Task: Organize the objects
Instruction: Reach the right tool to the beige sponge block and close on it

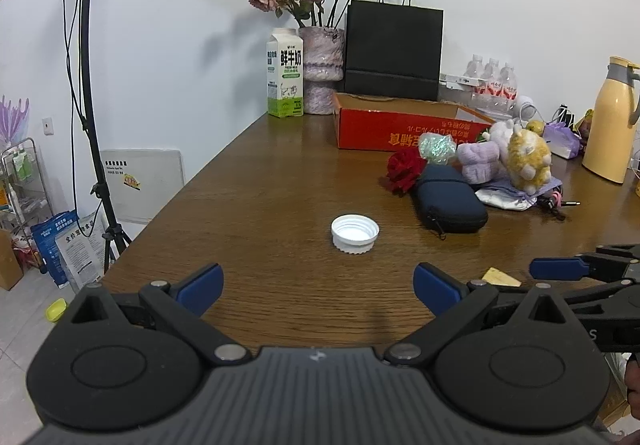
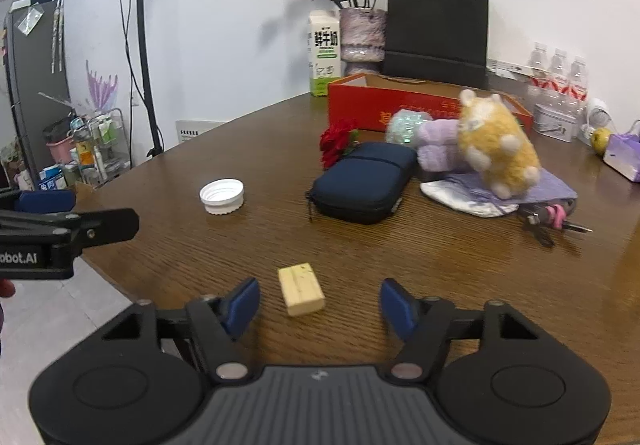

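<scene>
Both claws are hanging over the wooden table [image 1: 260,173] with nothing in them. Right gripper [image 2: 319,304] has its blue pads apart, and a pale yellow block [image 2: 301,289] lies on the table between the fingers, closer to the left one, not touched by either pad. Left gripper [image 1: 318,291] is spread wide and released too, with a white screw cap [image 1: 355,234] lying open side up on the table a bit ahead of it, well clear of the pads. Each claw pokes into the edge of the other camera, and the side of the left one reads "obot.AI", first letter cut off.

Past the cap there's one dark blue zip case [image 2: 362,183], with one red fabric rose [image 2: 338,147] touching its far corner. Right of that is a heap: one yellow plush [image 2: 496,149] leaning on a purple plush [image 2: 436,149], both on top of a pale lilac pouch [image 2: 480,197], with a shiny green crinkly bundle [image 2: 406,127] behind them.

Further back is one open red cardboard box [image 1: 400,129] with yellow characters printed upside down, too distorted for me to read. Behind it stands one black paper bag [image 1: 394,53], a vase of dried pink roses [image 1: 322,69], and one milk carton [image 1: 285,75] marked 鲜牛奶, "FRESH MILK". I count three water bottles [image 2: 558,79] by the wall, red labels, unreadable. One yellow thermos jug [image 1: 612,121] stands at far right.
</scene>
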A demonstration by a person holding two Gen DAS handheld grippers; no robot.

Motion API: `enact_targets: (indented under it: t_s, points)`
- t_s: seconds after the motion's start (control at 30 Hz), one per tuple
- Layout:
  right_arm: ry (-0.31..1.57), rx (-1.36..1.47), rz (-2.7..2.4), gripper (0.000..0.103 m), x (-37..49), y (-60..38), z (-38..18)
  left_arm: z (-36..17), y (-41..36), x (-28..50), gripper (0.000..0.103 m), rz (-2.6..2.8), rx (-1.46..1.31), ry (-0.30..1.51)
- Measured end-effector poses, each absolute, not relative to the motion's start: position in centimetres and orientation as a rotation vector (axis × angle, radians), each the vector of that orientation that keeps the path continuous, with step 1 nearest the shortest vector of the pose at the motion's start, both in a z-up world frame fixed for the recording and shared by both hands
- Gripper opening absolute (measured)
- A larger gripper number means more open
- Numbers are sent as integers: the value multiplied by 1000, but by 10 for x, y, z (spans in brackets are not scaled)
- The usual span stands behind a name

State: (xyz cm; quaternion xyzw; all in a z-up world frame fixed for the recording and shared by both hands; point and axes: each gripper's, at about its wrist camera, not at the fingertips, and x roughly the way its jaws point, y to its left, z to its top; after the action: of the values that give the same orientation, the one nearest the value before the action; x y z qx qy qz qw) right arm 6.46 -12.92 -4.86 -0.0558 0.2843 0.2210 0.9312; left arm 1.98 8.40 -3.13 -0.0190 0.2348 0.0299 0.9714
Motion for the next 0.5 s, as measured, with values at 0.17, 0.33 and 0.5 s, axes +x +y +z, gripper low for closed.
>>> enact_targets:
  t_s: [0.17, 0.33, 0.5]
  points:
    - [573, -132, 477, 46, 69, -123, -53, -38, 88, 29, 103, 47, -48, 495]
    - [580, -114, 474, 24, 78, -125, -52, -41, 90, 37, 103, 40, -47, 502]
    - [586, -87, 473, 20, 86, -133, -51, -43, 88, 48, 103, 35, -39, 515]
